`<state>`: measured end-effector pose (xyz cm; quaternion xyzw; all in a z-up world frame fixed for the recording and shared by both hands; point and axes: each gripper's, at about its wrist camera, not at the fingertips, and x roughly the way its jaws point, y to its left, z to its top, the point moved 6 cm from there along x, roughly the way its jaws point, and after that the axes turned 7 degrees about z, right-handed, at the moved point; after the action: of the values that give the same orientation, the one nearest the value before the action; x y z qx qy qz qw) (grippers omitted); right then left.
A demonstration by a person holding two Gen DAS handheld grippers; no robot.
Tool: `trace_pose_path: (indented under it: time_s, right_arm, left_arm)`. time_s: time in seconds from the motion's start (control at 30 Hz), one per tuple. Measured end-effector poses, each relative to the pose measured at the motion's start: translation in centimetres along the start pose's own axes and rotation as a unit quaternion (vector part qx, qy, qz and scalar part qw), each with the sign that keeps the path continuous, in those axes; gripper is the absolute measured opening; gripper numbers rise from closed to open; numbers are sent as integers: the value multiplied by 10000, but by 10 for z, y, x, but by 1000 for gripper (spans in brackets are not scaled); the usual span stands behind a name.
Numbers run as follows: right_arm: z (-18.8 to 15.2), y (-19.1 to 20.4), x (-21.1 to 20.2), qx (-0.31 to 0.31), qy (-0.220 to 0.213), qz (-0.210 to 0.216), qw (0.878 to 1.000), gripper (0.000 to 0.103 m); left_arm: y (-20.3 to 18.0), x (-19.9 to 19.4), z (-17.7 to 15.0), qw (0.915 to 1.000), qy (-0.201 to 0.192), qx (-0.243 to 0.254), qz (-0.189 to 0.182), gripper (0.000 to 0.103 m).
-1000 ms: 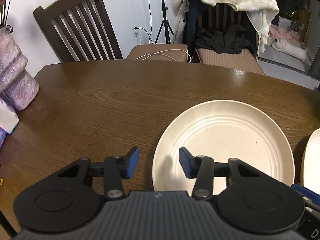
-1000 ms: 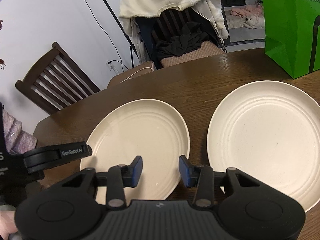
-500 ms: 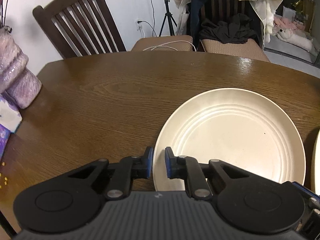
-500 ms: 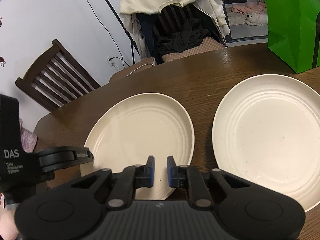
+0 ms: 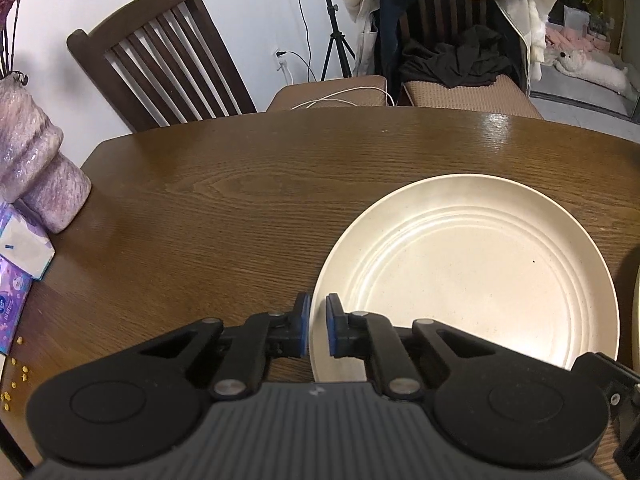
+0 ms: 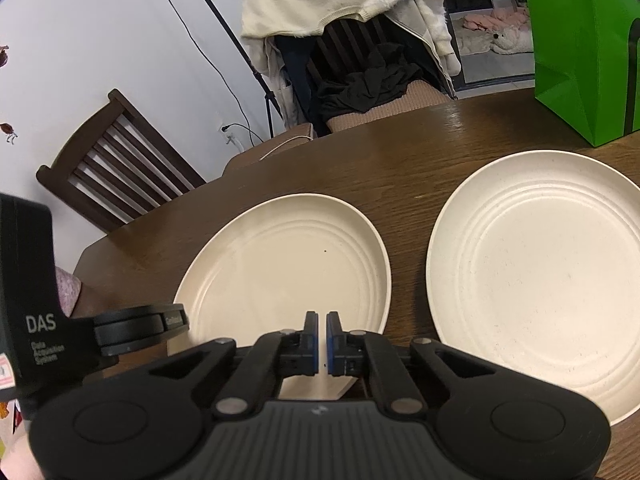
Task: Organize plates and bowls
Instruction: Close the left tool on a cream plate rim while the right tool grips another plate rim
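Two cream ribbed plates lie flat, side by side, on the brown wooden table (image 5: pixel 240 184). The left plate (image 5: pixel 480 272) (image 6: pixel 288 272) is in both views. The right plate (image 6: pixel 540 280) shows in the left wrist view only as a sliver (image 5: pixel 637 292). My left gripper (image 5: pixel 318 304) is shut over the left plate's left rim, which shows through the slit between the pads; no lift or tilt of the plate is visible. Over that same plate's near rim my right gripper (image 6: pixel 322 320) is shut with nothing between its pads. The left tool's housing (image 6: pixel 24 300) appears at the left of the right wrist view.
A purple wrapped vase (image 5: pixel 36 176) and tissue packs (image 5: pixel 24 248) stand at the table's left edge. A green bag (image 6: pixel 580 48) stands at the back right. Beyond the far edge are a wooden chair (image 5: pixel 168 60) and a chair draped with clothes (image 5: pixel 460 40).
Both grippers' jaws went from partly open to shut. The left gripper shifted slightly over the left plate's rim. Neither plate moved.
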<state>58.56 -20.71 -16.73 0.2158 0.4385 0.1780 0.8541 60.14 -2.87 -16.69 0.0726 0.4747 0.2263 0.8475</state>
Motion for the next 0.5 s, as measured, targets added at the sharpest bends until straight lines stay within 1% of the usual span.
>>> trace_pose_path:
  time_s: [0.07,0.17,0.37,0.4,0.47,0.5]
  right_arm:
    - [-1,1,0,-42,35,-7,10000,4]
    - [-1,2,-2,-38,-24,44,10000,4]
    - [2,-4,-5,101,-99,119,9998,3]
    - [3,-5,-5,147,-68,139,9998,7]
    - [5,-9,-8,296,-32,182,9994,19]
    - [6,-10,-10,292,-48,136,9995,23]
  left_arm:
    - [1,-1,0,10000,-16,-5,-5,8]
    - [2,-2,0,10000,-46,-6,-22,7]
    - [6,-2,-1,9999,-1,-101,-116,7]
    - [7,-2,-1,9998,17,-121,-145,7]
    - [9,-2,-1,9997,41,-159,-192,7]
    - [10,-2,-1,9996,55,-180,-218,7]
